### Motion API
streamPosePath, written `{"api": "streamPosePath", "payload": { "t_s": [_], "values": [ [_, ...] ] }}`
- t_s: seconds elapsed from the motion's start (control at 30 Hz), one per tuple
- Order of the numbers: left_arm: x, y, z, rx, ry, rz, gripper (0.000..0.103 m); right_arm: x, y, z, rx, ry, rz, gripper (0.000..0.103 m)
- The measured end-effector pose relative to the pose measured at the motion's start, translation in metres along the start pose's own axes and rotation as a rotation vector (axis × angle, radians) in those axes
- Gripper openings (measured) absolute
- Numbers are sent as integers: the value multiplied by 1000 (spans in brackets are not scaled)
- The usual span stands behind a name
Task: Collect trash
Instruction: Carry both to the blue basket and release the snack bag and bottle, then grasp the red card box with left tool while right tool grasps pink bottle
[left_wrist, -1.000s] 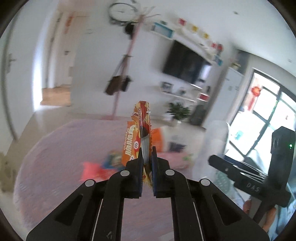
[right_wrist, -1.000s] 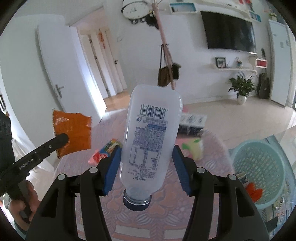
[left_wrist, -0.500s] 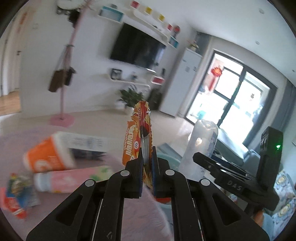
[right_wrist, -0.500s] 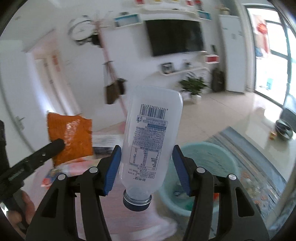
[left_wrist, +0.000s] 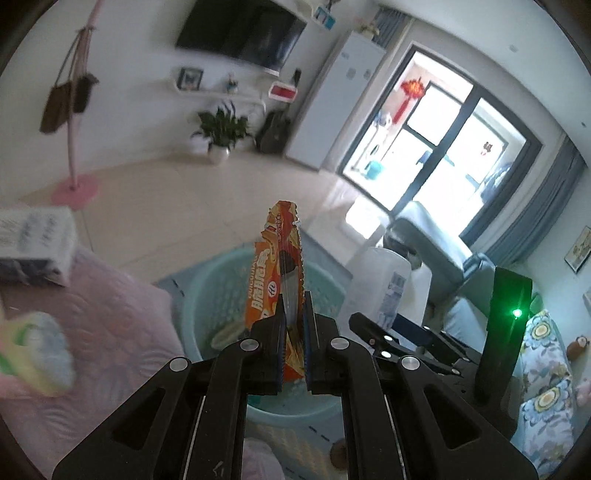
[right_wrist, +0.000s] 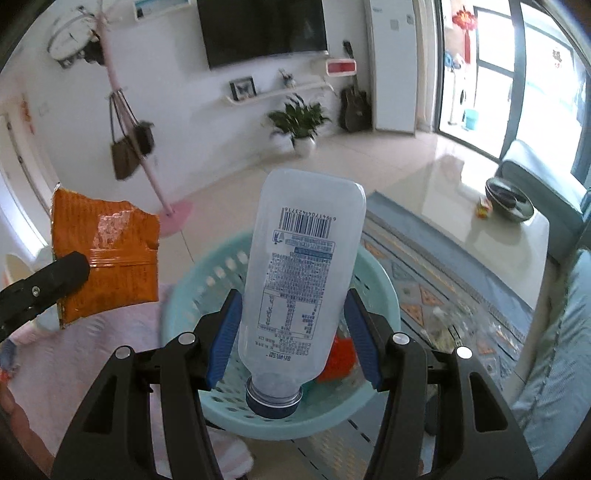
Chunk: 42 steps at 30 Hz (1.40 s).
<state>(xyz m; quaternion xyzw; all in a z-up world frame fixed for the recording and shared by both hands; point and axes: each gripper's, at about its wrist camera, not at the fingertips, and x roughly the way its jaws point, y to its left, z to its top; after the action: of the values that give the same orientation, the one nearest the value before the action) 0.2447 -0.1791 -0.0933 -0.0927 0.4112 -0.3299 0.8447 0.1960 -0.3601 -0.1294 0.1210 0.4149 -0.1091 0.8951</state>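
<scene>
My left gripper (left_wrist: 294, 314) is shut on an orange snack wrapper (left_wrist: 277, 266) that stands edge-on above a light-green plastic basket (left_wrist: 207, 295). My right gripper (right_wrist: 293, 317) is shut on a clear plastic bottle (right_wrist: 299, 266), cap toward the camera, held over the same basket (right_wrist: 384, 291). The wrapper (right_wrist: 107, 254) and the left gripper's finger (right_wrist: 48, 280) show at the left of the right wrist view. The bottle (left_wrist: 384, 280) and right gripper (left_wrist: 406, 336) show at the right of the left wrist view. Red trash (right_wrist: 341, 354) lies in the basket.
A pink-covered table (left_wrist: 103, 325) lies at left with a tissue pack (left_wrist: 33, 243) and a blurred green-and-blue item (left_wrist: 33, 347). A patterned rug (right_wrist: 443, 280), a glass coffee table (right_wrist: 480, 206) and grey sofas (left_wrist: 436, 251) lie to the right. A coat stand (right_wrist: 125, 122) stands behind.
Both grippers swung right from the pink table toward the basket, each keeping its hold. The basket now sits directly under the wrapper and the bottle.
</scene>
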Motion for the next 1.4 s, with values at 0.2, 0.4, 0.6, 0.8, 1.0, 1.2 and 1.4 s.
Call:
{"api": "streamPosePath", "payload": {
  "t_s": [0.2, 0.4, 0.6, 0.8, 1.0, 1.2, 1.4],
  "values": [
    [19, 7, -5, -22, 55, 0, 39, 13, -8, 9, 13, 33, 24, 55],
    [-7, 9, -7, -19, -2, 16, 59, 4, -13, 12, 29, 16, 43, 55],
    [-43, 13, -12, -47, -55, 15, 61, -21, 5, 13, -2, -28, 78, 55],
    [-101, 24, -19, -70, -156, 48, 65, -63, 44, 20, -83, -125, 197, 55],
    [-174, 49, -29, -117, -267, 134, 69, -91, 112, 17, -231, -192, 301, 55],
    [-242, 89, -43, -175, -347, 293, 78, -96, 178, 11, -359, -201, 368, 57],
    [-272, 151, -61, -247, -258, 545, 79, -66, 225, 8, -424, -110, 466, 57]
  ]
}}
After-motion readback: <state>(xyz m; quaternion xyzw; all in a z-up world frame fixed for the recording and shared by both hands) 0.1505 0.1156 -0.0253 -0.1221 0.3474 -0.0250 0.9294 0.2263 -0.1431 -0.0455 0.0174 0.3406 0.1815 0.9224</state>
